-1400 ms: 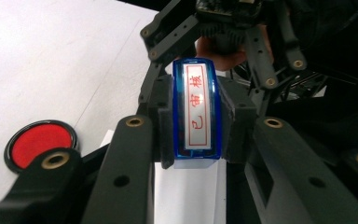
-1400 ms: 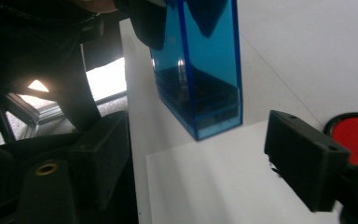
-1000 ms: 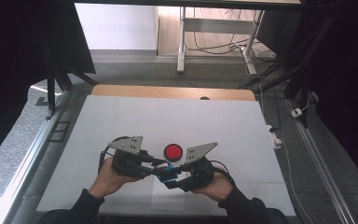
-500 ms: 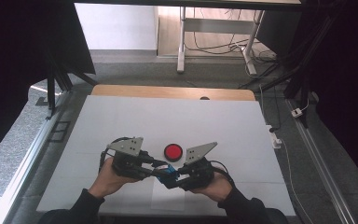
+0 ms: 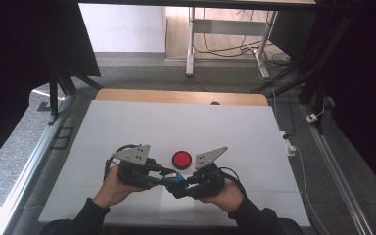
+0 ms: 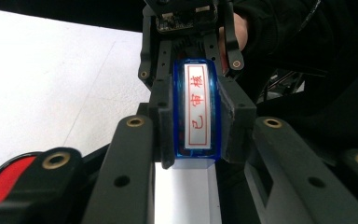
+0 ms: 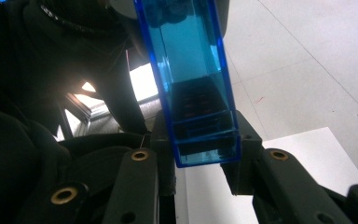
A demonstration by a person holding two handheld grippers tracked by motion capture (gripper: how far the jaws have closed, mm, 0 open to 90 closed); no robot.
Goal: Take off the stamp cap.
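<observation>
A clear blue stamp [image 5: 176, 179] is held above the white table [image 5: 235, 132], near its front edge, between my two grippers. My left gripper [image 5: 165, 174] is shut on one end and my right gripper [image 5: 184, 186] is shut on the other. In the left gripper view the stamp [image 6: 198, 100] shows a white label with red characters, pinched by my left gripper [image 6: 196, 135]. In the right gripper view the stamp's blue body [image 7: 186, 56] rises from my right gripper [image 7: 204, 147]. A round red pad [image 5: 181, 158] lies on the table just beyond the grippers.
A white paper sheet [image 7: 307, 154] lies on the table under the grippers. The round red pad [image 6: 7, 175] sits at the lower left of the left gripper view. A wooden strip [image 5: 176, 96] runs along the table's far edge. Metal rails [image 5: 24, 176] flank both sides.
</observation>
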